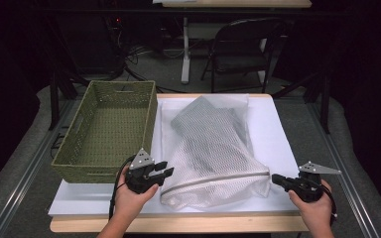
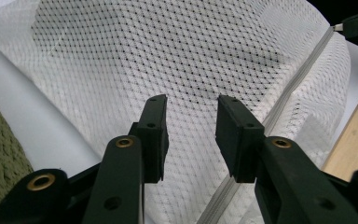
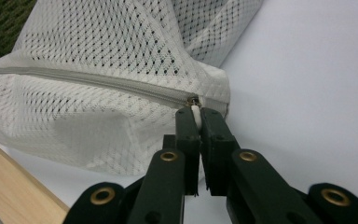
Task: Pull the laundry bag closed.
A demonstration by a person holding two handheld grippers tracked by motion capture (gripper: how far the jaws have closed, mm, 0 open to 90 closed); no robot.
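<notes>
A white mesh laundry bag lies on a white sheet, with dark contents showing through the mesh. Its zipper runs along the near end. My right gripper is shut on the small white zipper pull at the bag's right corner; in the high view it sits at that corner. My left gripper stands open just over the mesh, nothing pinched between its jaws. From above it is at the bag's near left corner.
A green woven basket stands on the left of the table, close beside my left gripper. The table's wooden front edge runs just behind both hands. A dark chair and cables sit beyond the far edge.
</notes>
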